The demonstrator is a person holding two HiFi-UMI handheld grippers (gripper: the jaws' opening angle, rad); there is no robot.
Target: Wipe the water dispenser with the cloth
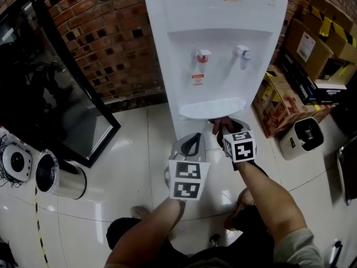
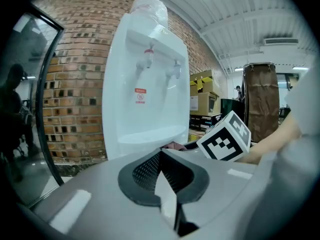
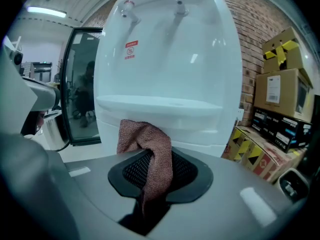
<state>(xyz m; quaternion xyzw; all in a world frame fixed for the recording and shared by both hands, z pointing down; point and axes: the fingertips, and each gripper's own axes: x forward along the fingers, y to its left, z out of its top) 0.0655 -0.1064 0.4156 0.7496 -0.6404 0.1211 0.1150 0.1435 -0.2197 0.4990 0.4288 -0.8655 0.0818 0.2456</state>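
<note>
The white water dispenser [image 1: 217, 49] stands against the brick wall, its two taps above a curved drip tray [image 1: 213, 108]. My right gripper [image 1: 224, 128] is just below that tray, shut on a reddish-brown cloth [image 3: 148, 144] that bunches up out of the jaws close to the dispenser's front [image 3: 170, 59]. My left gripper [image 1: 192, 144] hangs a little left of it and further from the dispenser [image 2: 145, 84]. Its jaws meet with nothing between them. The right gripper's marker cube [image 2: 225, 136] shows in the left gripper view.
A black glass-door cabinet [image 1: 44, 82] stands at the left, with a steel cylinder bin [image 1: 58, 177] lying in front of it. Cardboard boxes [image 1: 312, 43] and a small white appliance [image 1: 304, 135] crowd the right side. The floor is glossy white tile.
</note>
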